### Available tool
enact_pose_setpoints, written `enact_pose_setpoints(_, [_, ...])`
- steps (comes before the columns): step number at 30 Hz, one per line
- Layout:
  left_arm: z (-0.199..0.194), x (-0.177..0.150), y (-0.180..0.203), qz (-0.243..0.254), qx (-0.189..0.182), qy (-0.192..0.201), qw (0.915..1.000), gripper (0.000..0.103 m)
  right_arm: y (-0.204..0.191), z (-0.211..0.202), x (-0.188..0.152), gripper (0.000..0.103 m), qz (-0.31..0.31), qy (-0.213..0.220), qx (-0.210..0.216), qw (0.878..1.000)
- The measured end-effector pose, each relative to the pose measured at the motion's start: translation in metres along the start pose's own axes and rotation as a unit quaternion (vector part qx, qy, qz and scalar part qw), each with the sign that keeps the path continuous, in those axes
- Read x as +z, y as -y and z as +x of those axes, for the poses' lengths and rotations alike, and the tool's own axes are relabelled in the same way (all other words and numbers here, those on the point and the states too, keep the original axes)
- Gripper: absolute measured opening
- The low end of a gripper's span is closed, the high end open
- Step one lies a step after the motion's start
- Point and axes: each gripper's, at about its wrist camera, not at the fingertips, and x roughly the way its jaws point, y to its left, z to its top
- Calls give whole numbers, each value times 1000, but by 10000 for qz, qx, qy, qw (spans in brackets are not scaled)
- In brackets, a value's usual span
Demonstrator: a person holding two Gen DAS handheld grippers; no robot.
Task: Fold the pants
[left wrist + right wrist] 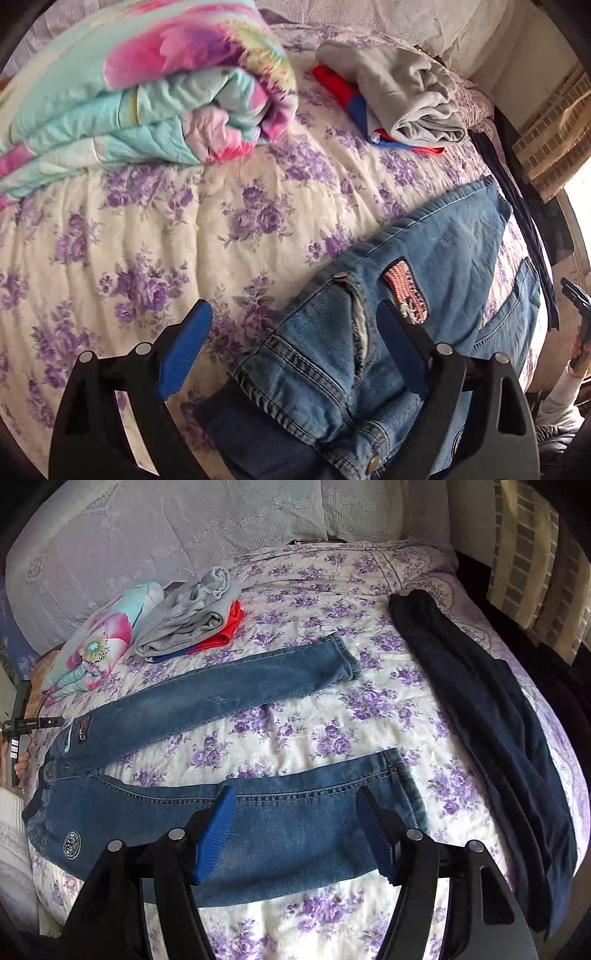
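Blue jeans (207, 705) lie spread flat on the floral bedspread (303, 734), legs apart in a V, waist at the left. My right gripper (295, 801) is open and hovers over the near leg (295, 834), close to its cuff end. My left gripper (295, 317) is open over the waist and fly of the jeans (325, 354), with the pink patch (406, 291) beside its right finger (399, 350). Neither gripper holds any cloth.
Dark navy pants (491, 738) lie along the bed's right side. A folded grey garment (188, 620) on red and blue clothes (225, 631) sits at the back. A rolled floral quilt (140, 85) lies at the left. Pillows (166, 528) line the headboard.
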Motion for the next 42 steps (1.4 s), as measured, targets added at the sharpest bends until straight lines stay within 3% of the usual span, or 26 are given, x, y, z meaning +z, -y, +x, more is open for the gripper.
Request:
enact_pose_setpoints(3, [23, -10, -16, -378, -755, -125, 9964, 85, -6, -3, 11, 72, -190, 70, -181, 9996])
enact_pose_setpoints(5, [27, -19, -14, -380, -787, 98, 9961, 84, -19, 8, 22, 73, -412, 139, -231, 9988])
enact_pose_setpoints(7, [19, -25, -2, -111, -729, 187, 9971, 65, -38, 27, 34, 73, -650, 241, -54, 9976])
enact_pose_setpoints(8, [14, -26, 2, -14, -891, 210, 9958, 42, -53, 39, 42, 73, -723, 236, 168, 9970])
enact_pose_setpoints(9, [10, -29, 5, 63, -1107, 246, 9935, 32, -71, 52, 53, 73, -821, 168, 539, 9950])
enact_pose_setpoints(10, [6, -29, 9, 128, -1112, 333, 9932, 32, -93, 64, 67, 73, -968, 56, 1014, 9901])
enact_pose_setpoints(13, [-5, -33, 22, 422, -933, 540, 9933, 31, -183, 91, 113, 75, -1941, -295, 2254, 9543])
enact_pose_setpoints(14, [-8, -34, 24, 492, -917, 578, 9929, 31, -214, 101, 124, 83, -2410, -374, 2450, 9383])
enact_pose_setpoints(16, [-14, -35, 27, 594, -925, 662, 9917, 31, -272, 124, 134, 87, -3345, -488, 2558, 9057])
enact_pose_setpoints(18, [-18, -37, 28, 655, -926, 712, 9910, 31, -313, 153, 142, 87, -3894, -637, 2543, 8830])
enact_pose_setpoints(21, [-20, -37, 27, 715, -949, 741, 9901, 31, -348, 191, 156, 86, -4201, -1138, 2738, 8577])
enact_pose_setpoints(26, [-23, -37, 26, 826, -1008, 803, 9882, 31, -378, 241, 160, 87, -4613, -2337, 3117, 7971])
enact_pose_setpoints(28, [-24, -37, 26, 847, -968, 820, 9883, 31, -380, 259, 157, 65, -4489, -2670, 3301, 7863])
enact_pose_setpoints(29, [-22, -36, 24, 826, -891, 806, 9893, 31, -381, 263, 154, 34, -4397, -2828, 3486, 7779])
enact_pose_setpoints(30, [-19, -36, 22, 775, -820, 761, 9907, 31, -383, 260, 149, 24, -4440, -2786, 3610, 7713])
enact_pose_setpoints(31, [-16, -34, 19, 714, -755, 715, 9920, 31, -385, 252, 144, 23, -4621, -2504, 3563, 7725])
enact_pose_setpoints(34, [-12, -31, 13, 573, -761, 674, 9932, 31, -384, 241, 140, 22, -4651, -2015, 3350, 7943])
enact_pose_setpoints(39, [-4, -30, 16, 545, -559, 673, 9947, 30, -378, 247, 133, 22, -4386, -1773, 3008, 8281])
enact_pose_setpoints(42, [-14, -29, 22, 493, -528, 703, 9949, 30, -373, 216, 129, 18, -4496, -1397, 2791, 8369])
